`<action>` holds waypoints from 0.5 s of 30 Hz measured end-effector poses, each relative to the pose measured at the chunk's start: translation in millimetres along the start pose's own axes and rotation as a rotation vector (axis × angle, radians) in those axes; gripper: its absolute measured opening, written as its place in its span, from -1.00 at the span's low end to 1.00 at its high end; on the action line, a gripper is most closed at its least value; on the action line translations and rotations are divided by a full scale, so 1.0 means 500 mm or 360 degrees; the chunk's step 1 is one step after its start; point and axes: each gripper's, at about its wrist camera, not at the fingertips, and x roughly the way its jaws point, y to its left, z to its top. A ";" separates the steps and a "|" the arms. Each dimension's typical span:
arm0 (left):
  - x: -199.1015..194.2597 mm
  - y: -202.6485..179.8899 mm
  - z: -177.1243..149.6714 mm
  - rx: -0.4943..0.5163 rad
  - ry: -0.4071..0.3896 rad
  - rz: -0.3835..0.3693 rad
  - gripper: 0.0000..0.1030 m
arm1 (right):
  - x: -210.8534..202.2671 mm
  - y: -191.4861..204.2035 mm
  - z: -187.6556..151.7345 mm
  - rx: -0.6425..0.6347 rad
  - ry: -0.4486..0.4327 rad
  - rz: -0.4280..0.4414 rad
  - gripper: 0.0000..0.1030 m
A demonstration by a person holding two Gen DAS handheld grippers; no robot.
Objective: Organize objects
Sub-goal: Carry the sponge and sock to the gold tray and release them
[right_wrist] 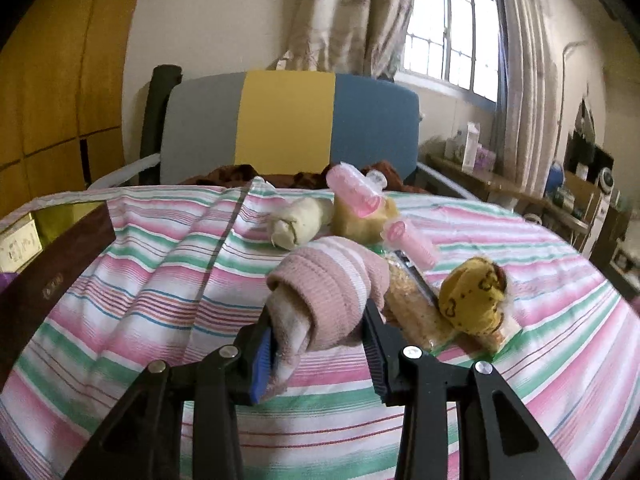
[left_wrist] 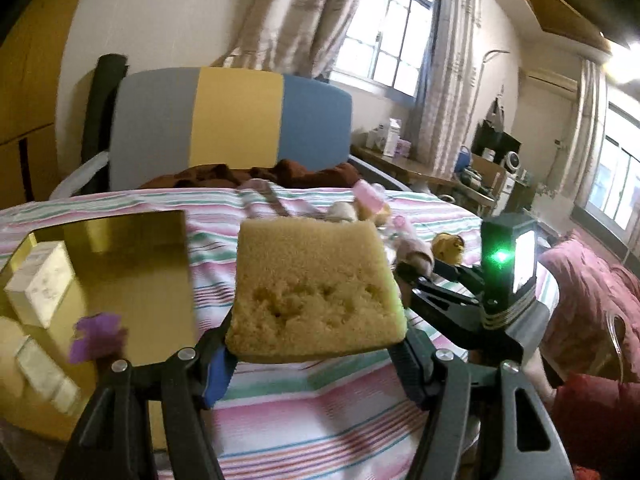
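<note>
While a yellow sponge [left_wrist: 316,292] is clamped between the jaws of the left gripper [left_wrist: 316,354], it is held clear of the striped sheet [left_wrist: 304,412], its pitted face turned toward the camera and a thin green edge showing along its right side. Just left of the sponge, a gold-lined box [left_wrist: 132,280] is seen lying open on the bed; pale rectangular packets [left_wrist: 40,284] are stacked against its left wall and a purple item [left_wrist: 94,338], too blurred to be named, sits near its front edge.

A rolled pink sock bundle [right_wrist: 328,296] is gripped by the right gripper [right_wrist: 320,354], the blue pad of one finger being pressed into the cloth on the left and the black finger on the right. Beyond it, further things are spread over the sheet: a cream sock roll [right_wrist: 300,224], two pink hair rollers [right_wrist: 354,194], one resting on a yellowish lump and the other lying just beside it, a yellow patterned sock ball [right_wrist: 474,298], and a clear packet of grainy contents [right_wrist: 416,312] under the ball. The dark outer wall of the box [right_wrist: 52,280] is visible at the left in the right wrist view.

At the head of the bed a headboard [right_wrist: 288,128] in grey, yellow and blue panels is seen, with a brown blanket [right_wrist: 236,172] bunched below it.
</note>
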 end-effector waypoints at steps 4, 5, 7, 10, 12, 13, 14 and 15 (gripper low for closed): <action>-0.034 0.052 -0.002 -0.0057 -0.0003 0.0051 0.32 | -0.013 0.041 -0.006 -0.0152 0.0041 0.0058 -0.21; -0.044 0.065 -0.002 -0.0073 -0.0014 0.0064 0.32 | -0.021 0.055 -0.008 -0.0186 0.0044 0.0084 -0.21; -0.058 0.089 0.000 -0.0097 -0.0023 0.0084 0.32 | -0.034 0.074 -0.011 -0.0198 0.0050 0.0128 -0.21; -0.075 0.126 0.008 -0.0130 -0.0041 0.0129 0.33 | -0.061 0.106 -0.004 -0.0176 0.0046 0.0199 -0.21; -0.084 0.155 0.015 -0.0158 -0.0045 0.0173 0.33 | -0.086 0.132 0.008 -0.0145 0.0016 0.0277 -0.21; -0.088 0.174 0.020 -0.0181 -0.0049 0.0186 0.33 | -0.099 0.146 0.015 -0.0136 0.0000 0.0316 -0.21; -0.093 0.190 0.024 -0.0197 -0.0050 0.0205 0.33 | -0.117 0.166 0.025 -0.0127 -0.0022 0.0374 -0.21; -0.095 0.200 0.026 -0.0206 -0.0050 0.0223 0.33 | -0.130 0.179 0.031 -0.0124 -0.0038 0.0412 -0.21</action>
